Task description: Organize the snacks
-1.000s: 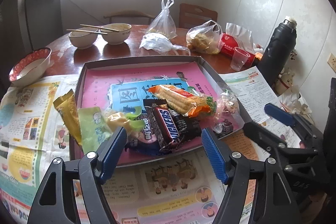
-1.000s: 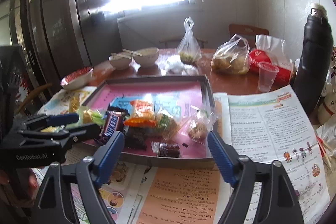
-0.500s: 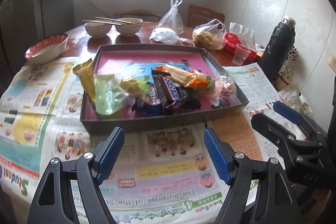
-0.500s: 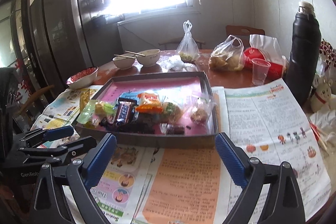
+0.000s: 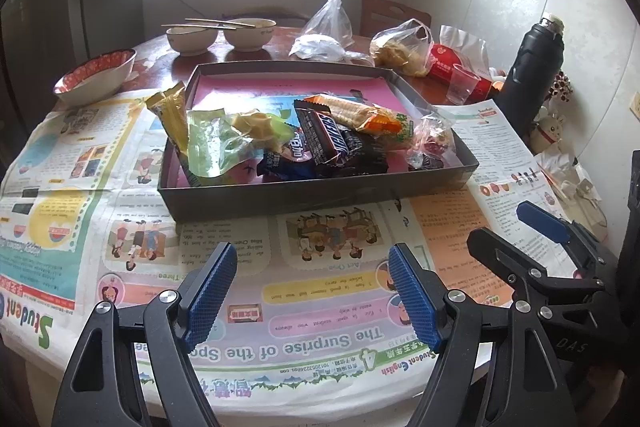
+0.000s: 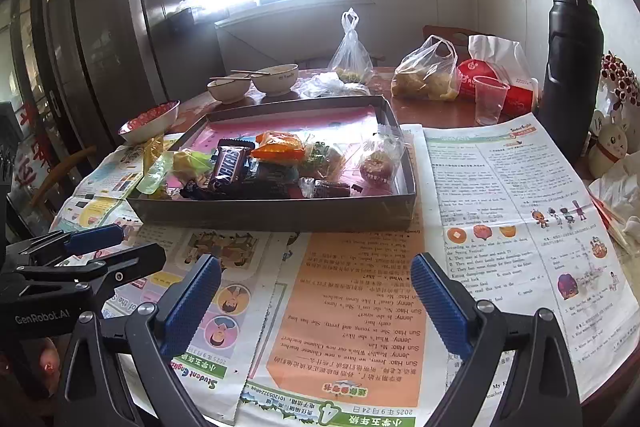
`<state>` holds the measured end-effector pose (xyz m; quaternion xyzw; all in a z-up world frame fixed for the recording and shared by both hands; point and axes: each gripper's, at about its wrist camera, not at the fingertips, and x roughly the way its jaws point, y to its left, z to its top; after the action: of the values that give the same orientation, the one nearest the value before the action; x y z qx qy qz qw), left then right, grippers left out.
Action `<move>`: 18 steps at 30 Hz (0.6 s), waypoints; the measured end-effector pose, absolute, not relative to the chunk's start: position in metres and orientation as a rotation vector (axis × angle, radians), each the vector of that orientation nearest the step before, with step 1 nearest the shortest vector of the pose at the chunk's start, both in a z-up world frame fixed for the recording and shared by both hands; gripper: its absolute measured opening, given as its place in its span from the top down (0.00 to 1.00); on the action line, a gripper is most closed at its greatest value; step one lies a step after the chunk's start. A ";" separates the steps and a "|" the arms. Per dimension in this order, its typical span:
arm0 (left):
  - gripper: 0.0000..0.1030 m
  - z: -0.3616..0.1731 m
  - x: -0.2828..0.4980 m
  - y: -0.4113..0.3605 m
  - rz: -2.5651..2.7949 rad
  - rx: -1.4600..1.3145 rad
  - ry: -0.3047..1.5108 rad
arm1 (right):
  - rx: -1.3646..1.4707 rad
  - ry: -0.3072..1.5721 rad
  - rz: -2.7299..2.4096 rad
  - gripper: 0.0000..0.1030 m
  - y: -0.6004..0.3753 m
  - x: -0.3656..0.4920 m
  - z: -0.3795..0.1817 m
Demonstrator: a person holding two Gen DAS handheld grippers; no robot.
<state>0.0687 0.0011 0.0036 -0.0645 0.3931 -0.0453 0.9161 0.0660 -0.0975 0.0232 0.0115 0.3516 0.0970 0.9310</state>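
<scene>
Both grippers now sit back from the box (image 5: pixel 316 193), over the newspaper (image 5: pixel 320 291) at the near edge of the bench, where a second ago the left gripper (image 5: pixel 310 301) reached to the snacks (image 5: pixel 320 143) and the right gripper (image 6: pixel 316 301) to the box front. The right jaws have just been opening, nothing between them; the left jaws stand slightly wider, also empty.
</scene>
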 end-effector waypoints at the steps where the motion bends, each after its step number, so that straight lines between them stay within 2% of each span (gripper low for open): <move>1: 0.23 0.004 0.068 0.002 -0.092 -0.133 0.806 | 0.021 0.718 0.199 0.07 -0.097 0.065 0.024; 18: 0.23 0.001 0.061 0.004 -0.078 -0.114 0.811 | 0.011 0.726 0.204 0.03 -0.091 0.063 0.025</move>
<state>0.0607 0.0041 0.0007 -0.0553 0.3944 -0.0379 0.9165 0.0635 -0.0912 0.0246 0.0056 0.3544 0.0996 0.9297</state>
